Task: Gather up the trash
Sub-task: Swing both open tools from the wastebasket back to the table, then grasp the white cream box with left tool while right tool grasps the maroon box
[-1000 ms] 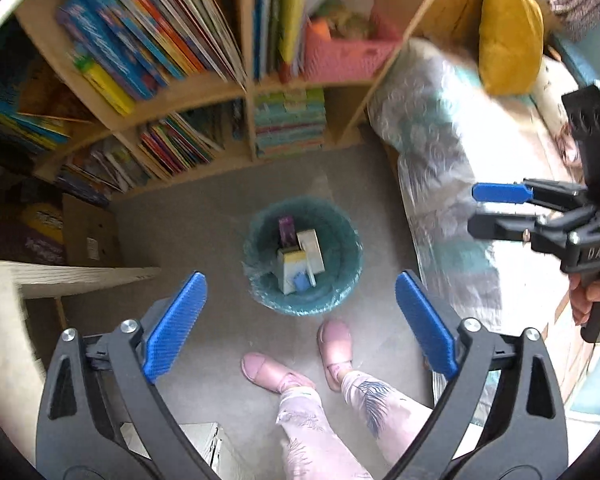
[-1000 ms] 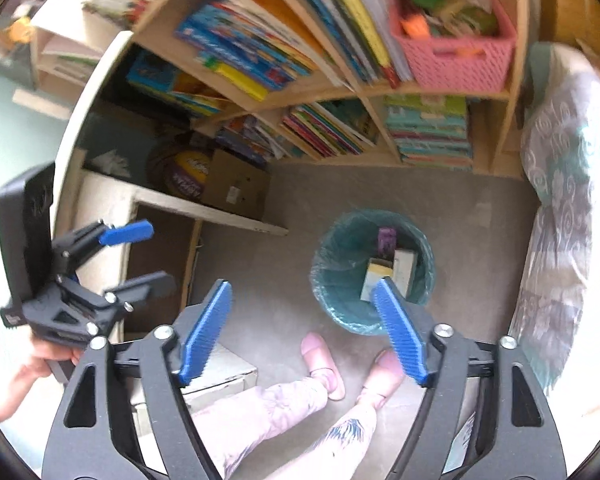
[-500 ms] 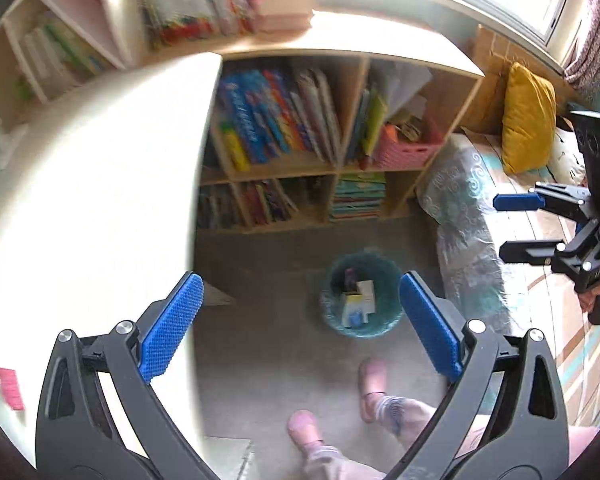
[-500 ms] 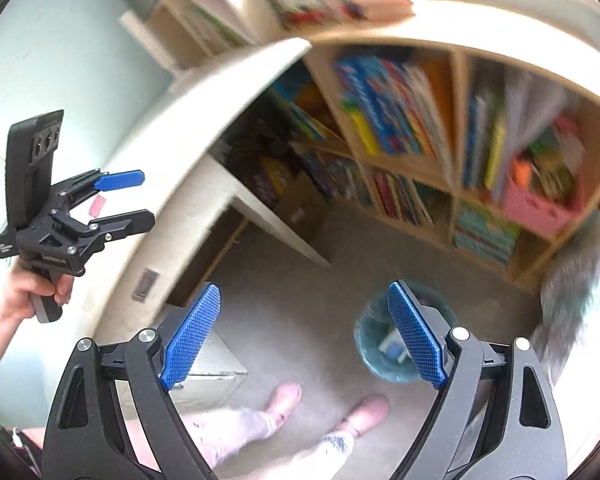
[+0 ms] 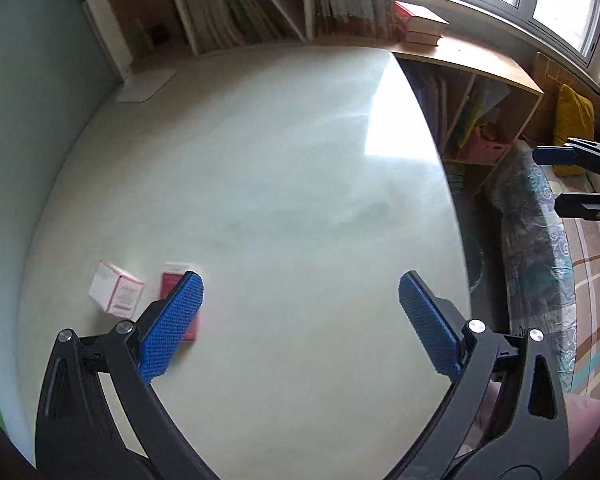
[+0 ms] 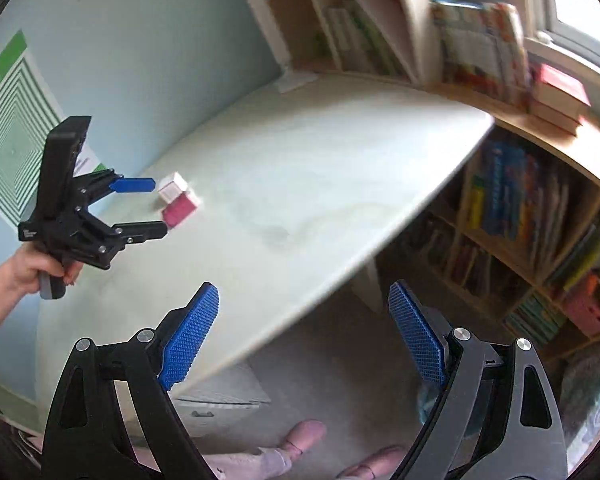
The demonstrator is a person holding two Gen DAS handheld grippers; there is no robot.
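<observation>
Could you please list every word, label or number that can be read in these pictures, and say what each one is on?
None can be read with certainty.
Pale pink box: cursive wording and small print on its side, too blurred to read.
Dark pink box: no legible text.
Green-and-white poster: white characters on its green band, too small.
Left gripper: small white marking on its body, too small.
Book spines: blurred.

Bright window daylight, desktop glare, motion blur

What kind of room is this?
Probably a child's bedroom or study: a white desk against the wall, bookshelves packed with colourful books, and a bed with a yellow cushion under the window.
</observation>
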